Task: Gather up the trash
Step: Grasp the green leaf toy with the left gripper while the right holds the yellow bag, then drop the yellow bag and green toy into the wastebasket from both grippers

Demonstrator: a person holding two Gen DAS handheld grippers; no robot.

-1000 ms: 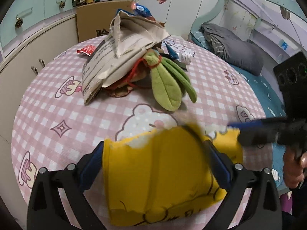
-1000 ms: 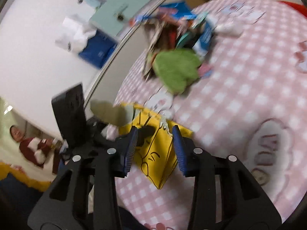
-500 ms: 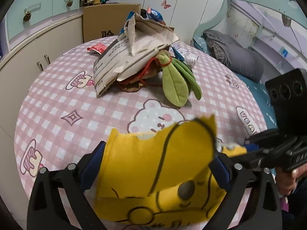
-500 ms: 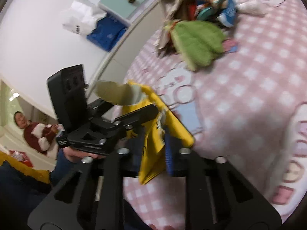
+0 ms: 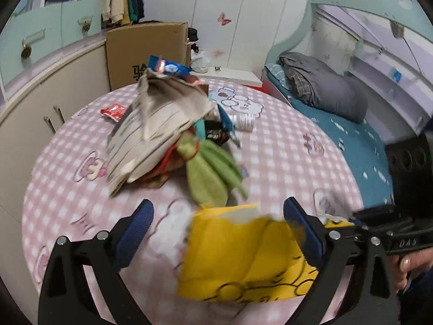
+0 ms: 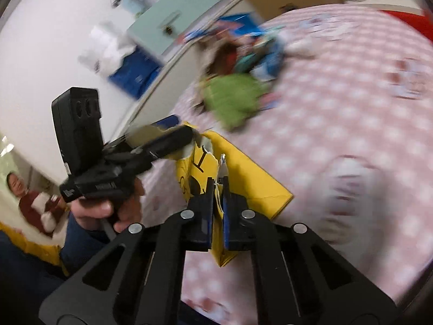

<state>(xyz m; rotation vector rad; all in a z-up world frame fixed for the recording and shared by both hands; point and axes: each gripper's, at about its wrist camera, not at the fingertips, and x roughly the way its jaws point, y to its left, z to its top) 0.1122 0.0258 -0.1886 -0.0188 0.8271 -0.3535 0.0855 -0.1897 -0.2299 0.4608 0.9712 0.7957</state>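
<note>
Pinched flat between the pads of the R claw [image 6: 217, 197]: top edge of the yellow bag [image 6: 251, 178], jaws squeezed right together w/ only the thin bag wall between them. Held off the tabletop at that edge, rest of bag drooping toward the pink checked table [image 6: 338, 86], black cartoon print on its side.

Spread wide, the L claw [image 5: 220, 228]. Bag sitting in the gap but nearer the right-hand blue pad, which overlaps the bag's torn rim; left-hand pad well clear of it, bare tablecloth between. No squeeze visible from this claw. In the R wrist view, one L finger poking at the bag's mouth; can't tell whether inside or just against the rim, too blurred.

Gripped round each claw's handle, a hand: L hand [image 6: 108, 211] w/ dark blue sleeve, R hand [image 5: 411, 262] at the frame edge.

Beyond the bag, mid-table, a heap of rubbish: torn grey-brown cardboard [image 5: 157, 135] on top, green cloth thing [image 5: 211, 178] spilling out toward the bag, blue wrapper [image 5: 167, 67] sticking up at the back. Apart from the heap, a red packet [image 5: 113, 111] on the far-left side and a small white bottle [image 5: 243, 120] lying on its side on the far-right side.

Behind the table, a brown carton [image 5: 146, 51] against pale cupboards. To the right, a bed w/ grey pillow [image 5: 324, 89].
</note>
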